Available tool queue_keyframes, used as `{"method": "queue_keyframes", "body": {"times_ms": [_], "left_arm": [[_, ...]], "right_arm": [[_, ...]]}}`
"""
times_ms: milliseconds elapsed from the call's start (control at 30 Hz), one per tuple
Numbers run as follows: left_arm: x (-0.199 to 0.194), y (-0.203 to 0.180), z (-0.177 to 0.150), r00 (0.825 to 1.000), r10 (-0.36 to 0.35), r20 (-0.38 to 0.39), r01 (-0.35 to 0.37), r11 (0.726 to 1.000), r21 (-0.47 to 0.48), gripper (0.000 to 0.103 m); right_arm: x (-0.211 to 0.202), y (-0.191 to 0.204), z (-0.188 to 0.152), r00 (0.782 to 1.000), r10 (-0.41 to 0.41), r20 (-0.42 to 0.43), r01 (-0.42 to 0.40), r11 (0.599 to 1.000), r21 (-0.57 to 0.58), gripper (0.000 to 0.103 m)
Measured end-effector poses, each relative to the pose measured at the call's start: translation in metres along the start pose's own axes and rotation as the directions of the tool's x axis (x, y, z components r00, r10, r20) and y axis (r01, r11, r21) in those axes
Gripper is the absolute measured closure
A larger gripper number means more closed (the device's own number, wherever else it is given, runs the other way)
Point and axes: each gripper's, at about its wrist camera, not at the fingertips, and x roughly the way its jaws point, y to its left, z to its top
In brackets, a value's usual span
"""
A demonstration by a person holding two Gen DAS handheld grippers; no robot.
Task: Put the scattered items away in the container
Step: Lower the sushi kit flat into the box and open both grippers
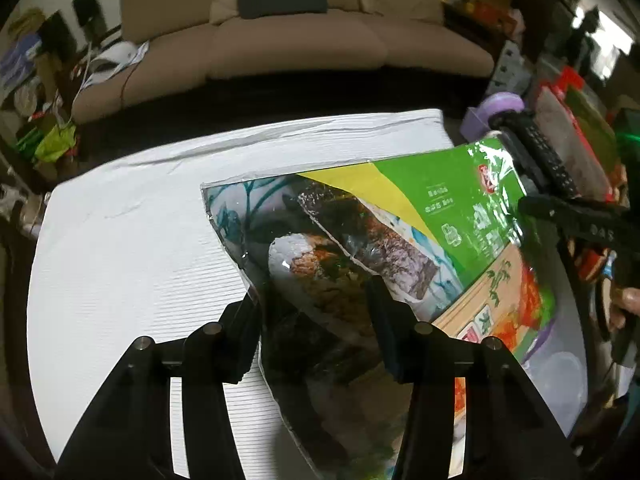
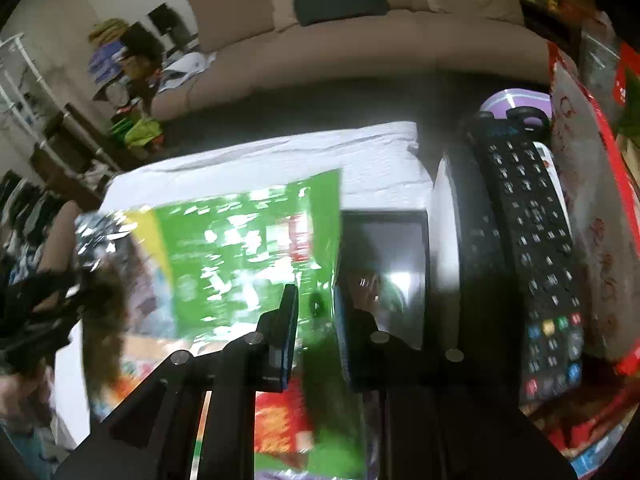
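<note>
the left gripper clamps the near-left corner of a green seaweed snack bag above the white tabletop; the right gripper pinches its far-right edge. only the right wrist view shows the black remote in the purple container clearly.

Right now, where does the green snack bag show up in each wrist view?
Left wrist: the green snack bag fills centre to right, held between the left gripper fingers.
Right wrist: it is blurred at centre-left, its edge in the right gripper.
Shared landmark: the beige sofa at the top of both views.
</note>
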Motion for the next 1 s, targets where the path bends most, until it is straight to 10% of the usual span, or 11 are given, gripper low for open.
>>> {"method": "queue_keyframes", "body": {"times_ms": [333,467,633,733,1000], "left_arm": [[0.044,-0.074,0.011,0.984,0.147,-0.1,-0.125,0.972,0.197,0.054],[0.029,-0.051,0.014,0.973,0.216,-0.083,-0.204,0.97,0.13,0.046],[-0.025,-0.022,0.02,0.995,0.096,0.027,-0.097,0.995,0.021,0.044],[-0.028,-0.035,0.028,0.997,-0.031,0.067,0.029,0.999,0.04,0.044],[0.067,-0.044,0.024,0.992,0.04,-0.123,-0.038,0.999,0.019,0.041]], "right_arm": [[-0.016,-0.009,-0.019,0.985,-0.171,-0.025,0.17,0.985,-0.03,0.085],[-0.028,0.003,-0.015,0.97,-0.23,0.072,0.235,0.97,-0.068,0.082],[-0.05,0.017,-0.012,0.959,-0.159,0.236,0.183,0.979,-0.085,0.076],[-0.017,0.015,-0.007,0.989,-0.1,0.111,0.107,0.992,-0.067,0.074],[0.036,0.007,-0.012,0.974,-0.227,-0.009,0.226,0.971,-0.079,0.074]]}}
